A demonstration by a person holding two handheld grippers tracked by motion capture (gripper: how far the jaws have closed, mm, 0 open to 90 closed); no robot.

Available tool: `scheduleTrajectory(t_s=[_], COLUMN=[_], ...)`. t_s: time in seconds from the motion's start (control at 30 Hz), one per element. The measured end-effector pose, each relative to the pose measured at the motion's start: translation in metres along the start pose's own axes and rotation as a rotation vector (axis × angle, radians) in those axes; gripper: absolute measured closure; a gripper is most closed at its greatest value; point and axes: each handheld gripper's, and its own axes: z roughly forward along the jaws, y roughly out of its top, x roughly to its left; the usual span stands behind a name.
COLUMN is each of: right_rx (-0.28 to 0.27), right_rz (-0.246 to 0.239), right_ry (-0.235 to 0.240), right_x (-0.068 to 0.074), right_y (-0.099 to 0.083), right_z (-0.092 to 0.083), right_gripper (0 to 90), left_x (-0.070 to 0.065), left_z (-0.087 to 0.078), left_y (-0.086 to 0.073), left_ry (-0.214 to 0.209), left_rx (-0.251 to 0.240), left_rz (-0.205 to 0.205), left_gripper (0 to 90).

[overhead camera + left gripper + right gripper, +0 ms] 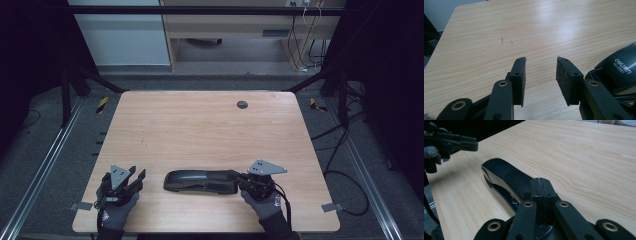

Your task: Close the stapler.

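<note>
A long black stapler [200, 181] lies flat near the front edge of the wooden table [210, 125], lengthwise from left to right. My left gripper [138, 172] rests a short way left of it, open, with bare wood between its pads [541, 61]. The stapler's rounded end with white lettering [619, 67] sits just right of that gripper's jaws. My right gripper [235, 175] is at the stapler's right end, its two pads pressed flat together [541, 180] right over the stapler's rear [506, 176]. The left gripper [461, 143] appears farther off in the right gripper view.
A small dark grommet hole [242, 104] sits at the table's far side. Black frame posts [65, 95] and metal rails [45, 165] flank the table. Cables [345, 175] lie on the floor at the right.
</note>
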Motion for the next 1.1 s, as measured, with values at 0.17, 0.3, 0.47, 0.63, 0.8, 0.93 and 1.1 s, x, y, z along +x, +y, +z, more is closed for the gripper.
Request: scheduleTrajectory(t_s=[0.17, 0.3, 0.47, 0.63, 0.8, 0.93, 1.1], right_rx=[0.014, 0.040, 0.047, 0.044, 0.039, 0.040, 0.039], right_rz=[0.007, 0.005, 0.008, 0.018, 0.018, 0.027, 0.014], right_ry=[-0.002, -0.017, -0.023, -0.024, -0.020, -0.014, -0.018], right_x=[0.000, 0.001, 0.001, 0.001, 0.001, 0.000, 0.001], right_y=[-0.003, -0.006, -0.009, -0.011, -0.012, -0.013, -0.013], right_z=[0.001, 0.003, 0.004, 0.003, 0.003, 0.003, 0.003], right_gripper=[90.0, 90.0, 90.0, 90.0, 90.0, 90.0, 90.0], left_x=[0.001, 0.000, 0.001, 0.002, 0.002, 0.002, 0.002], left_z=[0.000, 0.001, 0.001, 0.001, 0.001, 0.001, 0.001], left_y=[0.000, -0.001, -0.001, -0.001, -0.002, -0.001, -0.001], left_ry=[0.003, 0.006, 0.010, 0.005, 0.006, 0.007, 0.008], left_rx=[0.002, 0.004, 0.004, 0.002, 0.006, 0.007, 0.006], left_rz=[-0.001, 0.004, 0.005, 0.001, 0.002, 0.002, 0.002], left_gripper=[59.0, 58.8, 58.4, 58.0, 57.9, 58.0, 58.0])
